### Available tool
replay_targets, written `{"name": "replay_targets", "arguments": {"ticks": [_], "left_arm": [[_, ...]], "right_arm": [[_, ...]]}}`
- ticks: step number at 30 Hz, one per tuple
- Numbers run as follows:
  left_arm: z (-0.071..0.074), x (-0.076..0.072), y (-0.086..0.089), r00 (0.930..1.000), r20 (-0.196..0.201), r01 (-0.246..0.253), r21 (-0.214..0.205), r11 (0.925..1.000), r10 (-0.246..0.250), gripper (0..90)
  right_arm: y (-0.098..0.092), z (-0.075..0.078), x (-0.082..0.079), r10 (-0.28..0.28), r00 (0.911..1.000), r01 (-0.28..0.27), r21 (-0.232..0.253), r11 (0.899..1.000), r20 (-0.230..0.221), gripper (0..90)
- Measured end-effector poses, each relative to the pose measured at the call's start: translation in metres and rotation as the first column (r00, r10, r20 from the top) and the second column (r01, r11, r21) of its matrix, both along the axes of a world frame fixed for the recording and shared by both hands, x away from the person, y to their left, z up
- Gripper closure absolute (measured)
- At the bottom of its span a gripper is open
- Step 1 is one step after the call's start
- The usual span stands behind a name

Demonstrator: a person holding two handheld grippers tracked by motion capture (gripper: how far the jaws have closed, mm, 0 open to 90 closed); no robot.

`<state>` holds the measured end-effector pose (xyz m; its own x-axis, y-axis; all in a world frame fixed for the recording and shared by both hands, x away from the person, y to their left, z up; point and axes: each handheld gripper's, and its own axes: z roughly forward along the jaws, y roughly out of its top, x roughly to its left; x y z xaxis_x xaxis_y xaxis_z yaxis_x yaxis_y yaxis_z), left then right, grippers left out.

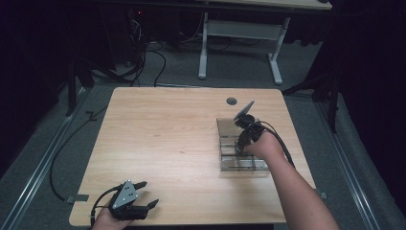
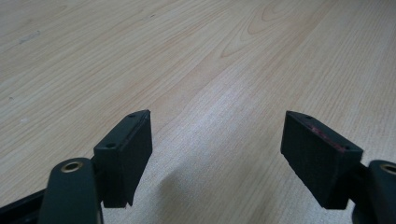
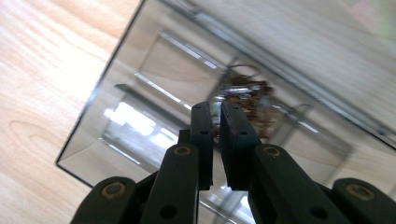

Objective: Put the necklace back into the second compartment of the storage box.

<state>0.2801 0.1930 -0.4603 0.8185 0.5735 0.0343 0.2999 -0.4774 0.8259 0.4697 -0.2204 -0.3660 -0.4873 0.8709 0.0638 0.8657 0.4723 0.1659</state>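
In the high view the right tongs (image 1: pixel 238 143) reach down into a clear compartmented organiser (image 1: pixel 239 155) that stands on the right half of the table (image 1: pixel 167 134), while the left tongs (image 1: pixel 143 194) rest spread near the front left corner, well apart from the organiser; to do this step well, I judge that the right hand should keep the tongs steep and centred over one compartment, so that the jaws clear the dividers, and should lift straight up rather than drag sideways against the clear walls.

In the left gripper view the left tongs (image 2: pixel 217 154) stand wide open over bare wood, with nothing between the jaws; they are idle, and could steady the organiser if it slides.

In the right gripper view the right tongs (image 3: pixel 217 140) are nearly pressed together, with a thin gap between the pads; just beyond their tips, inside a compartment of the organiser (image 3: pixel 154 93), lies a small brownish tangle (image 3: pixel 247 98); whether the tips pinch part of it I cannot tell, since the jaws hide the contact; the tangle lies a little to the right of the tips in this view, so a slight shift that way seems wise before closing firmly.
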Motion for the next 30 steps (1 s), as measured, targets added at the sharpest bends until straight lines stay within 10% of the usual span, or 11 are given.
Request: {"name": "replay_targets", "arguments": {"ticks": [10, 30], "left_arm": [[0.0, 0.0, 0.0, 1.0, -0.002, -0.001, -0.004, 1.0, 0.001, 25.2], [0.0, 0.0, 0.0, 1.0, 0.004, -0.003, -0.007, 1.0, 0.003, 25.2]], "right_arm": [[-0.008, -0.029, 0.002, -0.037, 0.9982, 0.035, -0.041, 0.999, -0.046, 87.8], [-0.019, 0.0, -0.024, -0.056, 0.998, 0.055, -0.007, 0.998, -0.029, 84.8]]}}
